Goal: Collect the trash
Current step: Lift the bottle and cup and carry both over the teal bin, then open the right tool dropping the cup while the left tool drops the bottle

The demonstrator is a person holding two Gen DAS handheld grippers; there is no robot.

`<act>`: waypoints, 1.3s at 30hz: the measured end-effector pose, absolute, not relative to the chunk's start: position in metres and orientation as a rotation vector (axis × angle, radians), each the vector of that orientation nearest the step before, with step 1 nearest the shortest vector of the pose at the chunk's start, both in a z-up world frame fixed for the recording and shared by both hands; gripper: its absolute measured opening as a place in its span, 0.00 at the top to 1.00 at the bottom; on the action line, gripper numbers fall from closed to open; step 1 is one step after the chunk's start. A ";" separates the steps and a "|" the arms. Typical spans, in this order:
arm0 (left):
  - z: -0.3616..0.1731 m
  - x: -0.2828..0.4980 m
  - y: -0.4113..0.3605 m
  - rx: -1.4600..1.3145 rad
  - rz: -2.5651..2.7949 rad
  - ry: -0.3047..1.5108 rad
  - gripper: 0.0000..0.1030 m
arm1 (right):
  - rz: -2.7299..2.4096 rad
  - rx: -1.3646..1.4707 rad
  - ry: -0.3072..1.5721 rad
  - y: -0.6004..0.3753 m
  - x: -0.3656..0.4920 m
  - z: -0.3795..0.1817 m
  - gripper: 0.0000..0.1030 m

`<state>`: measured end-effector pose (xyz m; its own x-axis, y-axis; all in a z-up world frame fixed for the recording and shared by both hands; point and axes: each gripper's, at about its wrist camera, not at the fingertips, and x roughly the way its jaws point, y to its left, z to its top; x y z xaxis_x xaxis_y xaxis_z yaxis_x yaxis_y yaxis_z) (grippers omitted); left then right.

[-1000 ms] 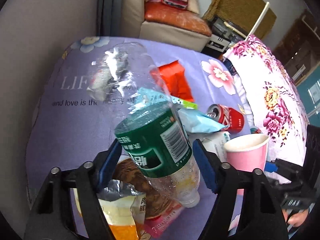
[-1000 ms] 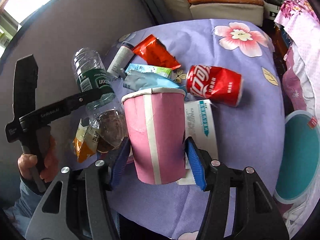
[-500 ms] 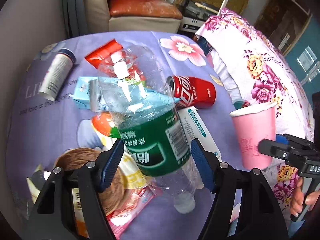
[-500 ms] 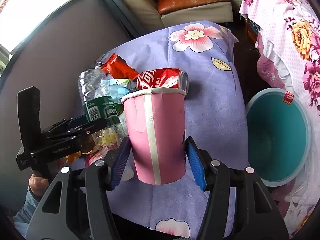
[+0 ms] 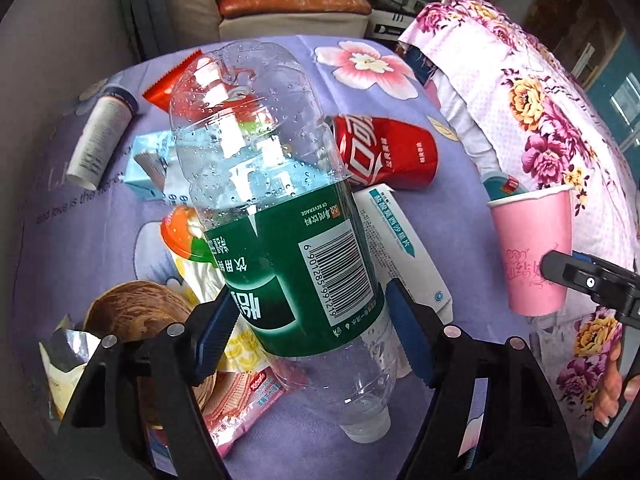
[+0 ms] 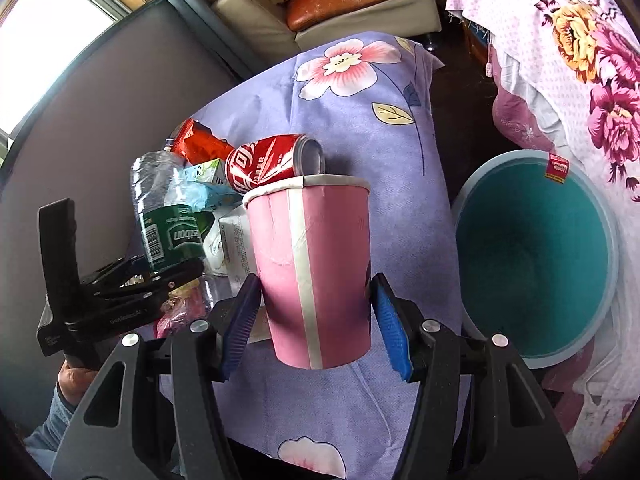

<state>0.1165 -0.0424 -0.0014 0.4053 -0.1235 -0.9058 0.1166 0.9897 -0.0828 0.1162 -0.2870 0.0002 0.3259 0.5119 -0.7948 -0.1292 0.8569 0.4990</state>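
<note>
My left tongs (image 5: 310,328) were easing wider around the clear plastic bottle w/ green label (image 5: 280,240), label band sitting btwn the blue pads (image 5: 214,336); left pad touched the label, right pad stood just beside it. Bottle hung cap-end down, tilted, above the purple flowered tablecloth (image 5: 452,168). Label read "CR BEVERAGE" plus barcode 6 901285 991219.

My right tongs (image 6: 314,330) pinched the pink paper cup w/ white seam (image 6: 312,272) at its lower half, cup upright, rim up. The cup carried a faint heart motif and script; I couldn't read it.

The round teal bin w/ pale blue rim (image 6: 536,256) stood just beside the table edge, to the right of the cup; red sticker on its rim, unreadable.

On the cloth lay a red aluminium cola can (image 5: 386,156) on its side, a white carton w/ teal print (image 5: 400,256) and a white tube w/ dark cap (image 5: 102,136).
</note>
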 end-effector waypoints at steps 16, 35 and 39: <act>0.078 0.142 -0.206 0.070 -0.444 0.914 0.31 | 0.125 0.470 1.017 -0.432 0.105 0.010 0.47; -0.059 0.191 -0.346 0.251 -0.563 1.136 0.21 | 0.007 0.461 1.167 -0.504 0.107 -0.057 0.47; -0.060 0.191 -0.340 0.241 -0.551 1.146 0.21 | 0.011 0.466 1.184 -0.501 0.112 -0.063 0.47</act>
